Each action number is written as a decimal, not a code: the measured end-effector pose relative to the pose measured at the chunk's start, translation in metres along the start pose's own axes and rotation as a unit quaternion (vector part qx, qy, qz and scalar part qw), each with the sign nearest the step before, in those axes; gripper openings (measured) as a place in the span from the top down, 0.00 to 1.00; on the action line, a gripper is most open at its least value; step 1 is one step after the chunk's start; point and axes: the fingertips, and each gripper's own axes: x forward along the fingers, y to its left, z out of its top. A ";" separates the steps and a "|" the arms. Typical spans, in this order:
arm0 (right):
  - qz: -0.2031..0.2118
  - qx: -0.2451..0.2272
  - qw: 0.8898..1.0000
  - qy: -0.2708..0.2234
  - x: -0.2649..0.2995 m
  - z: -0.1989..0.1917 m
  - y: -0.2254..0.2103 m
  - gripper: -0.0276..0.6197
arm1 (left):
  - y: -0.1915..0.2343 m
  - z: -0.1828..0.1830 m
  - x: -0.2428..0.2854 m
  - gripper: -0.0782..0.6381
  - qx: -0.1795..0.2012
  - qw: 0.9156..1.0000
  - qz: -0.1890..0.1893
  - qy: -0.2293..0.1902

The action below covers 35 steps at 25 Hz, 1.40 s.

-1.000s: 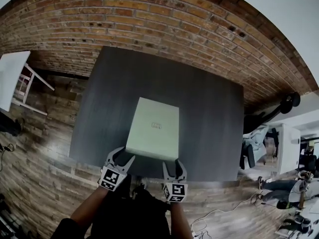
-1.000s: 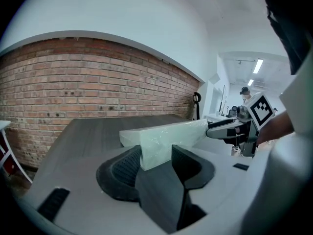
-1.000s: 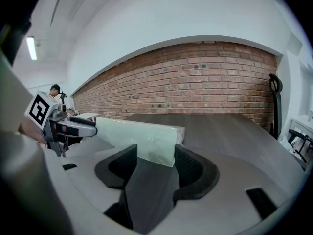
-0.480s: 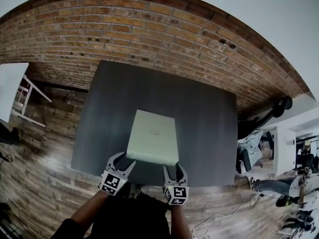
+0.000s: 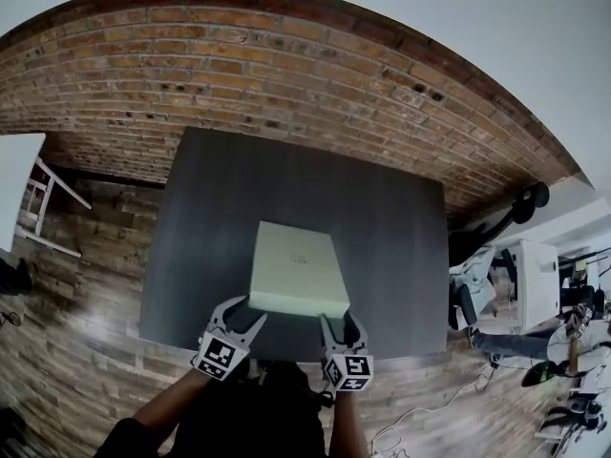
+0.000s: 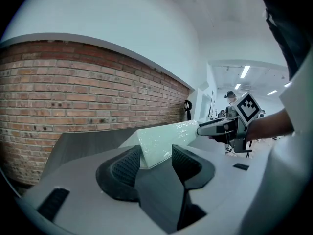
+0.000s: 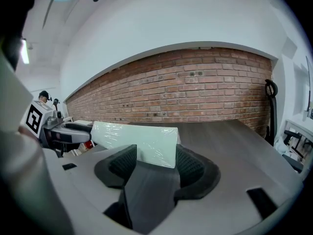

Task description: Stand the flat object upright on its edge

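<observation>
Jaws on box (image 5: 297,268), brick wall (image 5: 286,74) beyond

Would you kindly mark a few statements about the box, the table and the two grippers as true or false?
1. The box is on a dark table in front of a brick wall. True.
2. Both grippers are at the box's far edge. False: the left gripper and right gripper are at its near edge.
3. The left gripper has a box corner between its jaws. True.
4. The right gripper's jaws hold nothing. False: the other near corner sits between them.
5. The box stands fully upright. False: its broad top face shows from above.
</observation>
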 end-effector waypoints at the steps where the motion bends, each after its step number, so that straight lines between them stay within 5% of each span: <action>1: 0.002 -0.001 1.000 -0.002 0.002 0.003 0.000 0.58 | 0.001 0.002 0.001 0.62 0.003 1.000 -0.002 -0.002; 13: 0.053 -0.067 0.996 -0.015 -0.001 0.028 0.002 0.56 | 0.009 0.028 0.007 0.60 0.027 0.999 0.027 -0.013; 19: 0.047 -0.092 0.994 -0.030 0.000 0.036 -0.014 0.58 | 0.010 0.040 0.016 0.60 0.023 0.998 0.048 -0.030; 35: 0.064 -0.070 0.995 -0.016 0.020 0.074 -0.038 0.60 | 0.019 0.072 0.039 0.60 -0.007 0.997 0.073 -0.013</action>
